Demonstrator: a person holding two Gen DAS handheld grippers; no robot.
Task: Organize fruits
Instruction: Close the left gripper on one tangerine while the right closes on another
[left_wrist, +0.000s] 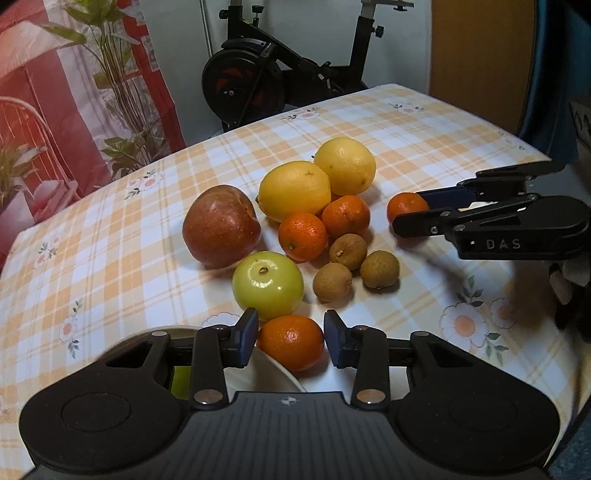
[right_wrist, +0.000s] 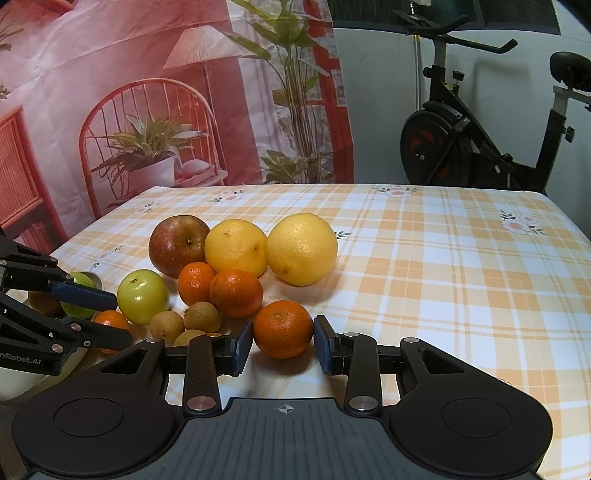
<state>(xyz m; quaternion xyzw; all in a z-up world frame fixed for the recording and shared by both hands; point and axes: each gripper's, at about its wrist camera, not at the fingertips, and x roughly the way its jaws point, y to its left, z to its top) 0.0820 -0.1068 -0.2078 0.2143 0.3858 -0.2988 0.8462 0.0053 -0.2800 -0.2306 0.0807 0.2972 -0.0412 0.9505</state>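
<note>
**Desk:** On the checked tablecloth (left_wrist: 110, 229), what is the left gripper (left_wrist: 291, 334) doing?

**Photographer:** Its blue pads pinch the bowl-side mandarin (left_wrist: 290, 343) from both sides, just over the rim of a white bowl (left_wrist: 275, 373) at the near edge.

**Desk:** And the right gripper (right_wrist: 283, 342)?

**Photographer:** It is clamped on the lone mandarin (right_wrist: 282, 328), low over the cloth and just apart from the pile. I cannot tell whether the fruit rests on the table.

**Desk:** What is in the pile?

**Photographer:** A red apple (left_wrist: 221, 225) and two lemons (left_wrist: 294, 191) at the back. A green apple (left_wrist: 267, 286) sits in front, just beyond the left pads. Two more mandarins (left_wrist: 303, 236) touch each other mid-heap, and three brown longans (left_wrist: 379, 268) cluster beside them.

**Desk:** Anything in the bowl?

**Photographer:** A green fruit (right_wrist: 79, 282) shows behind the left fingers.
</note>
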